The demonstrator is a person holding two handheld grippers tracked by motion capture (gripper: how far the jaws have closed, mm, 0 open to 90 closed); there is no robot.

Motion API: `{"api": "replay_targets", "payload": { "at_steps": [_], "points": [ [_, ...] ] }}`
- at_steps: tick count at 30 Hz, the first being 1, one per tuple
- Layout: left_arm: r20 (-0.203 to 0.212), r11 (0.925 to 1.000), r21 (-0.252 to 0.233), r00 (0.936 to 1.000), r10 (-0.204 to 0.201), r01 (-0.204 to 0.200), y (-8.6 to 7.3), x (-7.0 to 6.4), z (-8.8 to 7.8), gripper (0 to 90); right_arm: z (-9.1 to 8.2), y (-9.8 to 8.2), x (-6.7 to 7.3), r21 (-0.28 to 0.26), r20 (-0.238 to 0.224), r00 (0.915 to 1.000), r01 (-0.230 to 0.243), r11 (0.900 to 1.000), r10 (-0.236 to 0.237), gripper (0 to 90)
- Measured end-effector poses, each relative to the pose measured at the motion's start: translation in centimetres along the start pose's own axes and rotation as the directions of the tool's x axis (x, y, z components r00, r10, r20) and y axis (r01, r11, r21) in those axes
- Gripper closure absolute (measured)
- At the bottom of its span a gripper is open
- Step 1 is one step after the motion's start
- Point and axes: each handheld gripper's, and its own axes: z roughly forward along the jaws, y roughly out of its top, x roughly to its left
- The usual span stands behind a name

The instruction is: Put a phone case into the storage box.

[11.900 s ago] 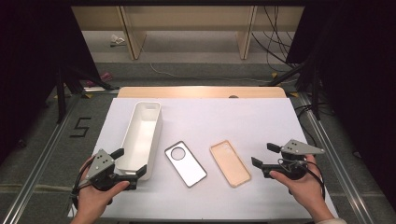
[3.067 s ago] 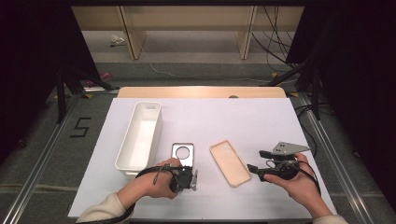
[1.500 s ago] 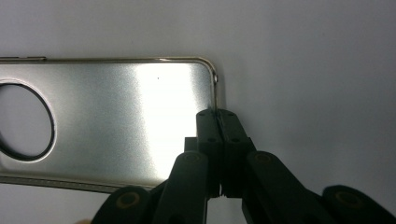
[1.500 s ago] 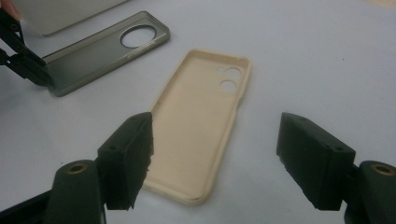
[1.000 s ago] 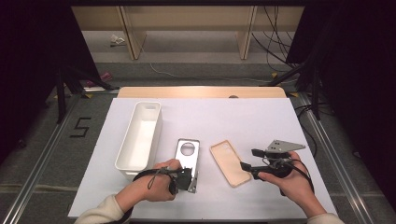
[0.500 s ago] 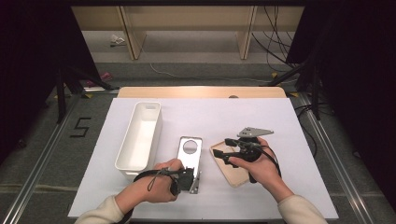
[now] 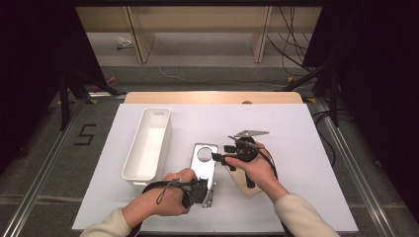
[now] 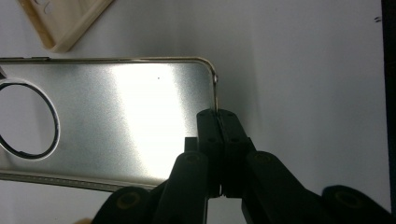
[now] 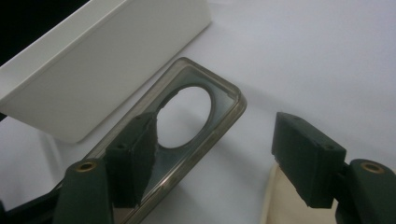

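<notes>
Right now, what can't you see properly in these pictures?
- Beige case: high view, mostly under the right hand; cut by the edge in both gripper views.
- Silver case: left gripper view, its far end cut off.
- White bin: right gripper view, inside hidden by its wall.

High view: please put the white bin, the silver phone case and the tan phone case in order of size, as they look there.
1. White bin, clearly largest.
2. Silver phone case.
3. Tan phone case, which looks smallest, but the right hand covers much of it, so its rank against the silver case is unsure.
</notes>
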Motion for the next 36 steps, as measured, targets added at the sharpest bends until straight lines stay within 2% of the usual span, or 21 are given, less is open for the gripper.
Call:
{"api": "replay_targets", "payload": {
  "at_steps": [2,4,6,11,14,18,20,21,25,27,31,36],
  "points": [
    [0.0,0.9999,0.0,0.9999,0.013,-0.013,0.1,0.0,-0.1,88.8,0.3,0.0,-0.1,0.009,-0.004,0.9999,-0.011,1.0,0.011,34.4],
    [0.002,1.0,-0.002,1.0,0.0,0.0,0.1,-0.1,-0.1,88.8,0.7,0.1,-0.2,0.009,-0.01,0.9998,-0.016,1.0,0.017,38.4],
    [-0.005,0.9998,-0.007,0.9998,0.018,-0.018,0.2,0.0,-0.2,88.8,1.0,0.2,-0.3,0.01,-0.024,0.9993,-0.029,1.0,0.029,41.5],
    [-0.005,0.9997,-0.018,0.9998,0.017,-0.017,0.3,-0.2,-0.2,88.7,1.4,0.4,-0.1,0.01,-0.043,0.9976,-0.055,0.998,0.055,49.4],
    [0.0,0.9998,-0.017,1.0,0.009,-0.009,0.3,-0.3,-0.1,88.8,1.3,0.4,-0.3,0.007,-0.047,0.9963,-0.072,0.997,0.072,55.9],
    [-0.003,0.9993,-0.022,0.9996,0.028,-0.028,0.3,-0.3,0.0,88.7,0.9,0.5,-0.7,0.007,-0.066,0.991,-0.116,0.993,0.116,65.9],
    [-0.016,0.9987,-0.026,0.9989,0.043,-0.043,0.4,-0.2,0.1,88.7,0.7,0.6,-0.8,0.012,-0.062,0.9897,-0.129,0.992,0.129,67.3],
    [-0.01,0.9992,-0.024,0.9994,0.033,-0.033,0.3,-0.3,0.1,88.7,0.6,0.6,-0.8,0.009,-0.065,0.9893,-0.131,0.991,0.131,68.0],
    [-0.019,0.9986,-0.027,0.9988,0.046,-0.046,0.3,-0.3,0.4,88.6,0.1,1.0,-0.6,-0.006,-0.084,0.9857,-0.147,0.989,0.146,71.6],
    [-0.02,0.9978,-0.04,0.9984,0.053,-0.054,0.3,-0.3,0.6,88.5,-0.2,1.2,-0.5,-0.01,-0.101,0.9812,-0.166,0.986,0.164,73.8],
    [-0.037,0.9973,-0.042,0.9976,0.059,-0.06,0.3,-0.3,1.0,88.4,-0.9,1.5,-0.6,-0.006,-0.142,0.9633,-0.231,0.973,0.228,78.0],
    [-0.053,0.9972,-0.052,0.9973,0.05,-0.053,0.2,-0.1,1.2,88.0,-1.5,1.7,-0.3,-0.025,-0.173,0.9492,-0.271,0.962,0.263,81.2]
  ]
}}
